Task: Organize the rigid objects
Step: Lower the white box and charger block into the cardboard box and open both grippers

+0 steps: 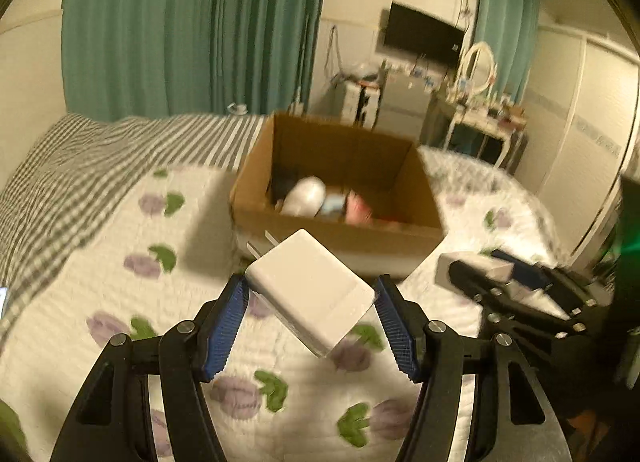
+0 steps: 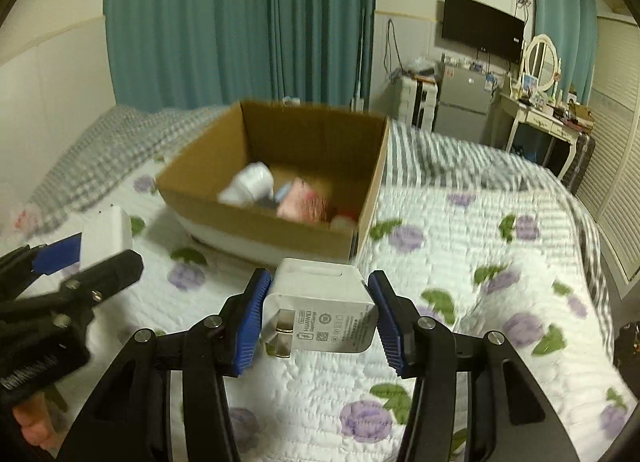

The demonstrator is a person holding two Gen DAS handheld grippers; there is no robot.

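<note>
My left gripper (image 1: pixel 311 292) is shut on a white charger block (image 1: pixel 310 290) with two prongs pointing up left, held above the quilt in front of the cardboard box (image 1: pixel 416 240). My right gripper (image 2: pixel 319 304) is shut on a white Huawei charger (image 2: pixel 320 308), prongs folded toward me, just before the box (image 2: pixel 224 209). The box holds a white rounded object (image 1: pixel 304 195), a pink pack (image 2: pixel 298 201) and other small items. The right gripper (image 1: pixel 508 282) shows in the left wrist view and the left gripper (image 2: pixel 56 262) in the right wrist view.
The box sits on a bed with a floral quilt (image 2: pixel 460 262) and a grey striped blanket (image 1: pixel 80 157). Teal curtains (image 2: pixel 240 21), a wall TV (image 2: pixel 482 27), a small fridge (image 2: pixel 462 101) and a white dressing table (image 2: pixel 540 113) stand beyond the bed.
</note>
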